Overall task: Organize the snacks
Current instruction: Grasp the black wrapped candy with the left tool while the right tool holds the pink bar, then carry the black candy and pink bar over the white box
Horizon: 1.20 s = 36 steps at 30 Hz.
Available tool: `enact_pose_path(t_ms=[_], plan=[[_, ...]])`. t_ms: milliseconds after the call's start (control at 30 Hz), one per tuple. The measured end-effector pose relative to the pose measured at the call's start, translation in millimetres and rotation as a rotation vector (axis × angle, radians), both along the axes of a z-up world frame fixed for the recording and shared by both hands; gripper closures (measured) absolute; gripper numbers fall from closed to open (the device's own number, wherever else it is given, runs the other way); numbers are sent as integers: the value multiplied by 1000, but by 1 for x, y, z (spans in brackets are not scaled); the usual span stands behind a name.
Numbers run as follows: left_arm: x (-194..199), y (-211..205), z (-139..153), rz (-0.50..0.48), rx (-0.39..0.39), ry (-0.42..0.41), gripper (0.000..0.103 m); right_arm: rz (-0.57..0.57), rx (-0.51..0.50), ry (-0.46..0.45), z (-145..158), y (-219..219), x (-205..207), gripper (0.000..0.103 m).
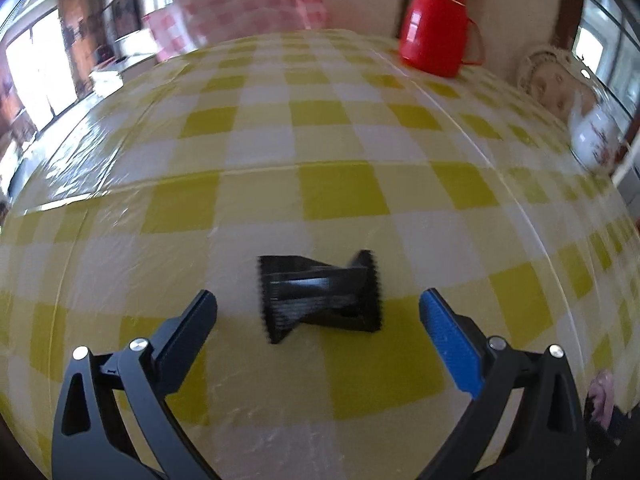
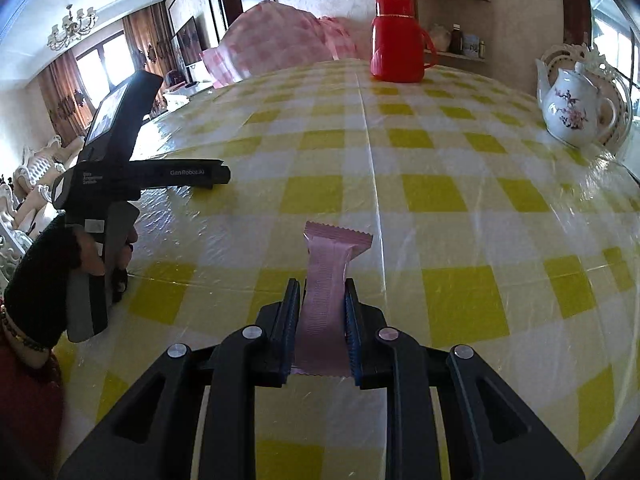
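Yellow-checked tablecloth (image 2: 440, 200), right claw (image 2: 322, 320) clamping ribbed pink snack packet (image 2: 326, 280), left claw (image 1: 318, 312) wide around black packet (image 1: 320, 296)

Right gripper (image 2: 322, 300) clamps a pink snack packet (image 2: 325, 280) above the yellow-checked tablecloth (image 2: 460, 200); left gripper (image 2: 224, 174) at left; red flask (image 2: 396, 40), teapot (image 2: 572, 110) beyond.

black wrapper (image 1: 320, 300) motion-blurred; pink wrapper's (image 2: 326, 280) lower part hidden between tongs; teapot (image 1: 592, 136) smeared
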<state>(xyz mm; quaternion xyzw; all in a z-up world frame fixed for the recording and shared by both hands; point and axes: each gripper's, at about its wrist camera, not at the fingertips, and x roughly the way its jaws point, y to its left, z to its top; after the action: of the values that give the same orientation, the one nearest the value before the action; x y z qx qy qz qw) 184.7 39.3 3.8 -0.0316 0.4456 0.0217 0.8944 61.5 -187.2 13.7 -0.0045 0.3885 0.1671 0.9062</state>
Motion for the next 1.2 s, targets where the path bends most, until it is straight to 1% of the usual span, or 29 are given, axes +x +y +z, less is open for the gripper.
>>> enact_pose_path(t_ms=[33, 67, 100, 167, 267, 367, 400, 467, 500, 533, 567, 600, 667, 733, 767, 800, 833, 867, 900, 967, 1000, 1100, 1200], plan=[[-2, -3, 1, -17, 13, -10, 35, -3, -6, 8, -1, 0, 1, 82], [-6, -10, 4, -58, 37, -27, 61, -5, -11, 15, -2, 0, 3, 82], [-9, -16, 5, -106, 38, -40, 66, -7, -17, 22, -4, 0, 3, 82], [-14, -25, 6, -156, 43, -43, 66, -14, -19, 43, -8, -1, 6, 81], [-20, -36, 6, -202, 51, -44, 66, -22, -7, 55, -10, -6, 6, 81], [-24, -44, 5, -228, 72, -42, 65, -20, -9, 63, -11, -6, 6, 79], [-24, -46, 5, -233, 75, -39, 61, -16, -11, 68, -12, -5, 6, 78], [-22, -48, 2, -243, 80, -23, 51, -8, -14, 78, -13, -4, 6, 76], [-21, -49, 0, -234, 91, -20, 39, -6, -13, 84, -13, -5, 7, 76], [-20, -47, 0, -213, 101, -15, 30, -6, -11, 84, -13, -5, 7, 76], [-19, -46, -2, -216, 91, -6, 22, -5, -8, 85, -13, -6, 7, 76], [-18, -44, -3, -219, 76, 1, 22, -5, -7, 86, -13, -6, 6, 76], [-19, -44, -3, -221, 74, 2, 22, -4, -11, 85, -12, -5, 6, 75], [-21, -46, -2, -246, 71, -7, 32, -4, -13, 85, -12, -5, 6, 75], [-23, -49, -1, -262, 72, -13, 45, -4, -12, 85, -12, -5, 5, 75], [-24, -52, -1, -282, 74, -20, 54, -4, -13, 85, -12, -5, 5, 76], [-26, -56, -1, -294, 84, -22, 55, -2, -17, 83, -12, -4, 4, 76], [-28, -59, 1, -298, 101, -30, 61, 3, -20, 81, -12, -3, 4, 79], [-29, -60, 3, -303, 103, -38, 64, 11, -19, 77, -12, -3, 3, 82], [-33, -61, 10, -310, 57, -53, 64, 9, 9, 50, -6, -4, 0, 82], [-35, -62, 14, -311, 47, -67, 64, 2, 28, 31, -1, -6, -2, 82], [-45, -69, 30, -313, 47, -135, 64, -39, 69, -56, 18, -16, -9, 82], [-55, -76, 44, -310, 48, -198, 64, -86, 102, -102, 28, -27, -13, 82]])
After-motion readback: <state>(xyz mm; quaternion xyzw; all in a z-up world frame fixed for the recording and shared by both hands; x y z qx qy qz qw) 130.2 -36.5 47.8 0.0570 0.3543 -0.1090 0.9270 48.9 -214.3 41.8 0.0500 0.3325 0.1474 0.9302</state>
